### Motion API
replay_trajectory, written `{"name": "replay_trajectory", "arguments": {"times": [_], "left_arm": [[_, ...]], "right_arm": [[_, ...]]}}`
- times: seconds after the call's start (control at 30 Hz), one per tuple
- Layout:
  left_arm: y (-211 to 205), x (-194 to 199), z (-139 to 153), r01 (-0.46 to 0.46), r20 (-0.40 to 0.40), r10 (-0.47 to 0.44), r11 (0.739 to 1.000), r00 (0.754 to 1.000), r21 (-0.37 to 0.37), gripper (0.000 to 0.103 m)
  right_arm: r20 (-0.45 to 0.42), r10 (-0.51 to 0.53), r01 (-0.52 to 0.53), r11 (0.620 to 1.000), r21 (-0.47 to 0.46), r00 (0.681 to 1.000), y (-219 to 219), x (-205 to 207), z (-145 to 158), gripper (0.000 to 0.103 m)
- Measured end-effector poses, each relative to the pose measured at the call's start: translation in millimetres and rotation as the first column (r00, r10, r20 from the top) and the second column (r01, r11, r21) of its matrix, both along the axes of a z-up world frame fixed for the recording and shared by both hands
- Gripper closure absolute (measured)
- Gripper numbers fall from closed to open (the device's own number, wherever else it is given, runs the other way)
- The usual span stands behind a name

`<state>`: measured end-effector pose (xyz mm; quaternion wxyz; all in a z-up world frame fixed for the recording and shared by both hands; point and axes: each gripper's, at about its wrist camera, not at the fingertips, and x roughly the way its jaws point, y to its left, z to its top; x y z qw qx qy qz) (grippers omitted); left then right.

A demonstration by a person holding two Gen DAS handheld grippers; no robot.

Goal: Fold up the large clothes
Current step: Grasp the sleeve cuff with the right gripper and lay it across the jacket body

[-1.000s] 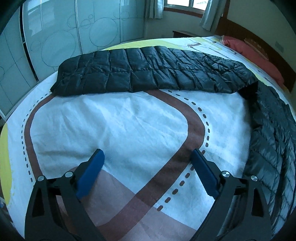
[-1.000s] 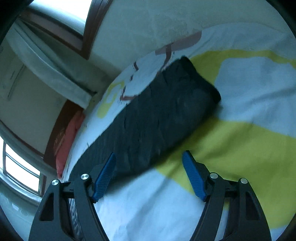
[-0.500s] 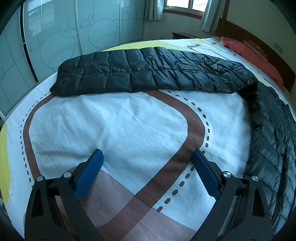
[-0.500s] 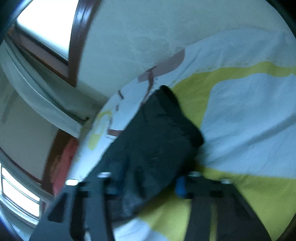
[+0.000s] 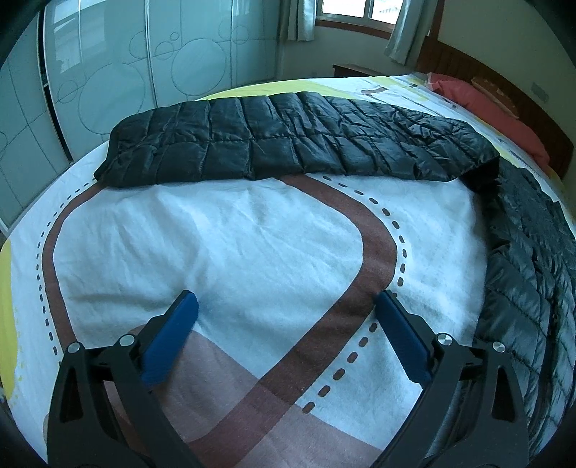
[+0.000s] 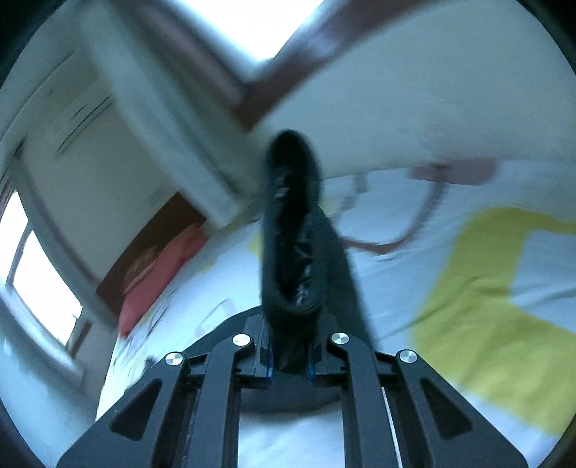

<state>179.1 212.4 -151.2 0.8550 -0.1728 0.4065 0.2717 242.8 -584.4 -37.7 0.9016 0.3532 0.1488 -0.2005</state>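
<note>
1. The left tool hangs over the bed, its blue pads wide apart with nothing between them.
2. Under it lies bare sheet, white with a brown road print, near the bed's near edge.
3. The black quilted jacket lies on the bed: one sleeve runs flat along the far edge, and the body continues down the right edge.
4. The right tool has just been closing and is now clamped on a sleeve end of the jacket, the cloth pinched between its pads.
5. That sleeve end stands up from the pads, lifted off the sheet; the rest trails down to the bed behind it.
6. The right wrist view is blurred.
7. A red pillow lies at the head of the bed, at the far right corner.
8. A window with curtains is beyond the far edge.
</note>
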Motion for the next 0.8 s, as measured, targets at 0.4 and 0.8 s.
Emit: {"name": "replay_trajectory", "arguments": {"times": [0.4,0.8], "left_arm": [[0,-3,-1,0.002,0.022,-0.002,1.0,1.0,-0.008,0.004],[5,-10,1,0.002,0.069,0.001,0.999,0.998,-0.038,0.004]], "right_arm": [[-0.129,0.371,-0.386,0.915,-0.118,0.92,218,134,10,0.091],[-0.272,0.571,-0.614,0.781,-0.112,0.775,375,202,-21,0.091]]}}
